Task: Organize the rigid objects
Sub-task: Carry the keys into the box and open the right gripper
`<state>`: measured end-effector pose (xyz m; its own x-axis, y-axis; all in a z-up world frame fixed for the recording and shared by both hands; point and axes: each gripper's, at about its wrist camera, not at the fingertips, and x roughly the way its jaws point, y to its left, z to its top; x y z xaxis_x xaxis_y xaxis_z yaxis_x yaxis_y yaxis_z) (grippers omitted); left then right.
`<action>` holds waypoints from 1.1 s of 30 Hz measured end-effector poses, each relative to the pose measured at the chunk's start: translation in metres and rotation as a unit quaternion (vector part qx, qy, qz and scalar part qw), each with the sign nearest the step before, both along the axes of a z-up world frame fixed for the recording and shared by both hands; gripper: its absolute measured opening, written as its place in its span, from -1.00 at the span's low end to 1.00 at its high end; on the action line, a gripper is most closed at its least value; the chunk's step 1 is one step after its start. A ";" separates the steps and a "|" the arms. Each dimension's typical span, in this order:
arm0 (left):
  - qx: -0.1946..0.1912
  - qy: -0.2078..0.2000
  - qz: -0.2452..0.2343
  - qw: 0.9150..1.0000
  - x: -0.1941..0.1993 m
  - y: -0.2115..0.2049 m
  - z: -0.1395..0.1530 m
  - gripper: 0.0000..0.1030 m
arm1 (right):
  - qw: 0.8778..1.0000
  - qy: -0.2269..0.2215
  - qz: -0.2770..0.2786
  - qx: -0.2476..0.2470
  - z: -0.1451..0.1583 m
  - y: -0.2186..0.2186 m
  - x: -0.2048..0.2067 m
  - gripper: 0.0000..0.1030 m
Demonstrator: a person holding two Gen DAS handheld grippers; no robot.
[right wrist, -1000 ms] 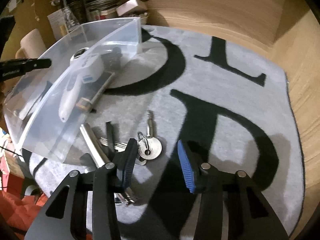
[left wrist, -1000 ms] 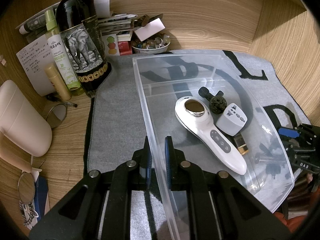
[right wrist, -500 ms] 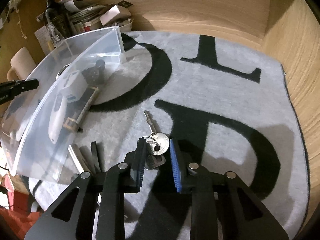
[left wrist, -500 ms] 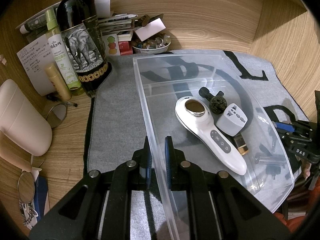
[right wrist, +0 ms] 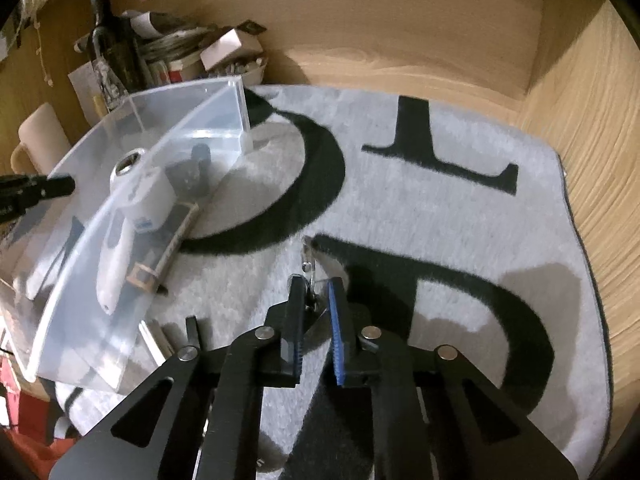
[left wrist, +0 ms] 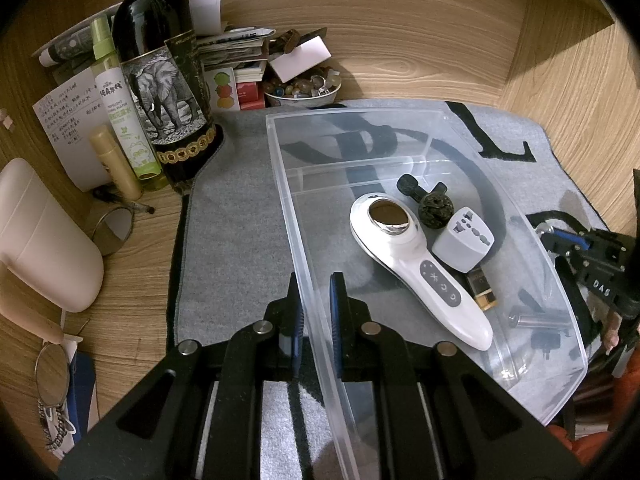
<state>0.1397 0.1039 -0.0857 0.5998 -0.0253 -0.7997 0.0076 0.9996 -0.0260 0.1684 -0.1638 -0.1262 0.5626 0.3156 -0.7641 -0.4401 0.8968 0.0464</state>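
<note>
Bin (left wrist: pixel 400 120) steadied | left gripper (left wrist: pixel 316 300) clamps near wall so we can load | right gripper (right wrist: pixel 314 300) pinched shut on keys (right wrist: pixel 309 264), for bin.

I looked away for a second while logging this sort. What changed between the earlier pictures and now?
The right tool came forward over the keys on the grey mat and closed its open jaws on them. The left tool kept clamping the clear bin's wall; the white handheld device and travel adapter inside did not move.
</note>
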 end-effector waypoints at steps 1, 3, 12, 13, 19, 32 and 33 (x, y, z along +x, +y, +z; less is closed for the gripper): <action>0.000 0.000 0.000 1.000 0.000 0.000 0.000 -0.81 | 1.000 -0.004 -0.001 0.001 0.003 -0.001 0.000 -0.83; 0.001 0.000 0.000 1.000 0.000 0.000 0.000 -0.81 | 1.000 -0.011 -0.002 0.003 0.008 0.000 0.000 -0.85; 0.001 0.000 0.000 1.000 0.000 0.000 0.000 -0.81 | 0.998 -0.055 0.004 0.013 0.037 0.003 -0.003 -0.86; 0.001 0.000 0.000 1.000 -0.001 -0.001 0.000 -0.81 | 0.998 -0.061 0.004 0.015 0.042 0.004 -0.004 -0.86; 0.001 0.000 0.000 1.000 -0.001 0.000 0.000 -0.81 | 0.995 -0.098 0.016 0.029 0.071 0.012 -0.007 -0.86; 0.001 0.000 0.000 1.000 -0.001 0.000 0.000 -0.81 | 0.983 -0.140 0.095 0.065 0.107 0.074 -0.011 -0.86; 0.001 0.000 0.000 1.000 0.000 0.000 0.000 -0.81 | 0.983 -0.137 0.101 0.066 0.106 0.080 -0.010 -0.86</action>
<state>0.1393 0.1037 -0.0857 0.5998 -0.0237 -0.7998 0.0075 0.9997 -0.0240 0.1582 -0.0837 -0.0197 0.6575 0.5290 -0.5366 -0.6212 0.7836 0.0113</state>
